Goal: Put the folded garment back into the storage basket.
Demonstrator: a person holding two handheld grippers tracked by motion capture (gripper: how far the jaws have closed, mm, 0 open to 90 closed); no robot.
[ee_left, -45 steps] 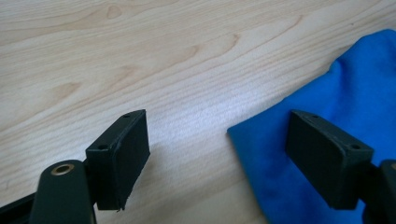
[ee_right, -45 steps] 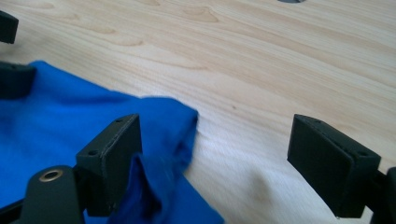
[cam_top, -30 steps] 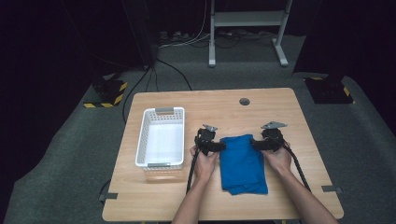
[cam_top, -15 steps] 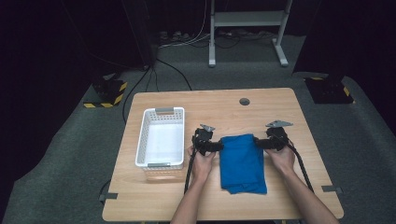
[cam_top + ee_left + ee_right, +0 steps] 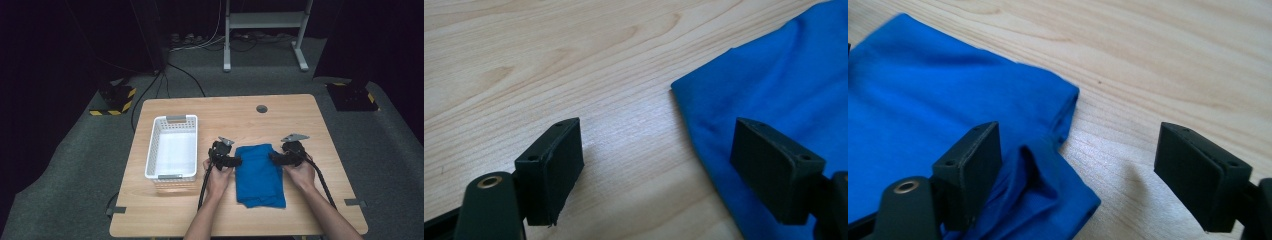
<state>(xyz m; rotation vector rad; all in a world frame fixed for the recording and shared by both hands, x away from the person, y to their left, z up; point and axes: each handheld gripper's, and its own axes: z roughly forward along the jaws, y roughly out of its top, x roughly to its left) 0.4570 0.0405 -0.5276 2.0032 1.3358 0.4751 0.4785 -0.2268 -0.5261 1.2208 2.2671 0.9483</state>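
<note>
High view: folded blue cloth (image 5: 259, 174) lies flat on desk (image 5: 300, 115), right of white basket (image 5: 171, 148). Left gripper (image 5: 233, 162) at cloth's upper left edge, right gripper (image 5: 275, 158) at upper right edge.

Left gripper view: fingers (image 5: 555, 167) wide apart, straddling cloth's edge, nothing clamped.

Right gripper view: fingers (image 5: 970, 170) apart too; one over cloth's corner, other over bare wood.

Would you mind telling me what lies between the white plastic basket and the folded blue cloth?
In the high view, the left gripper and the hand holding it sit between the white plastic basket and the folded blue cloth, over bare wood.
</note>
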